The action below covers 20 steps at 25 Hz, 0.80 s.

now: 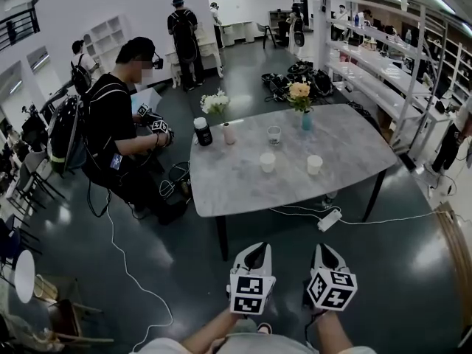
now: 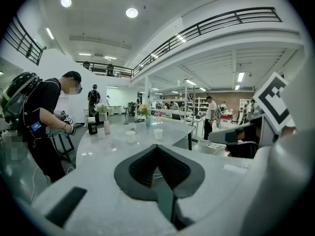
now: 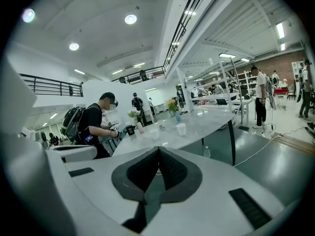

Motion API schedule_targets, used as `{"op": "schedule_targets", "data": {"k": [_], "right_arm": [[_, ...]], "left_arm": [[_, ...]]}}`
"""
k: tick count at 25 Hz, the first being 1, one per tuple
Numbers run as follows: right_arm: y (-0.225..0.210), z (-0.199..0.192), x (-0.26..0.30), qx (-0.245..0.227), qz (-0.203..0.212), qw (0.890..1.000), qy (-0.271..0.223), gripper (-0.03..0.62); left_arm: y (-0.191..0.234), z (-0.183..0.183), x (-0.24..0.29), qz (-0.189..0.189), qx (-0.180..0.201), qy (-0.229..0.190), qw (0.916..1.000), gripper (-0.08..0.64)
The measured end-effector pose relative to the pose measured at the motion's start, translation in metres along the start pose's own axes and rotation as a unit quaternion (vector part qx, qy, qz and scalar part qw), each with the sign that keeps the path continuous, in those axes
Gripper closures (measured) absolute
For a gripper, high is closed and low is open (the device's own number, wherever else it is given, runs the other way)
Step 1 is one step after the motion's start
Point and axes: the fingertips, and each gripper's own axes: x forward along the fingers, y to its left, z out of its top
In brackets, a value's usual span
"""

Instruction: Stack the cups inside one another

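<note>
Two white cups (image 1: 268, 161) (image 1: 315, 164) stand apart on the grey marble table (image 1: 346, 175), and a clear glass (image 1: 274, 134) stands behind them. In the left gripper view the cups (image 2: 130, 136) (image 2: 158, 133) are far ahead; in the right gripper view they (image 3: 154, 133) (image 3: 181, 129) are far ahead too. My left gripper (image 1: 258, 248) (image 2: 157, 147) and my right gripper (image 1: 324, 248) (image 3: 158, 149) hang side by side over the floor, short of the table's near edge. Both are shut and hold nothing.
On the table's far side stand a black canister (image 1: 202, 131), a pink bottle (image 1: 228, 133), white flowers (image 1: 215, 103) and orange flowers in a teal vase (image 1: 300, 94). A person with a backpack (image 1: 114, 127) stands at the table's left. A power strip (image 1: 329, 220) and cables lie under the table.
</note>
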Motion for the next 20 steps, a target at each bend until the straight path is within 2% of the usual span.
{"op": "schedule_targets", "data": {"k": [11, 16, 20], "right_arm": [[-0.013, 0.011, 0.024, 0.002, -0.006, 1.000, 0.008, 0.584], [-0.012, 0.031, 0.057, -0.010, -0.013, 1.000, -0.012, 0.584], [-0.009, 0.059, 0.088, -0.023, -0.013, 0.999, -0.024, 0.584]], "left_arm": [[0.012, 0.004, 0.032, 0.002, -0.015, 0.002, 0.9999, 0.565], [0.035, 0.021, 0.069, -0.005, -0.021, -0.023, 0.9995, 0.565], [0.052, 0.049, 0.102, -0.008, -0.027, -0.051, 0.9983, 0.565]]}}
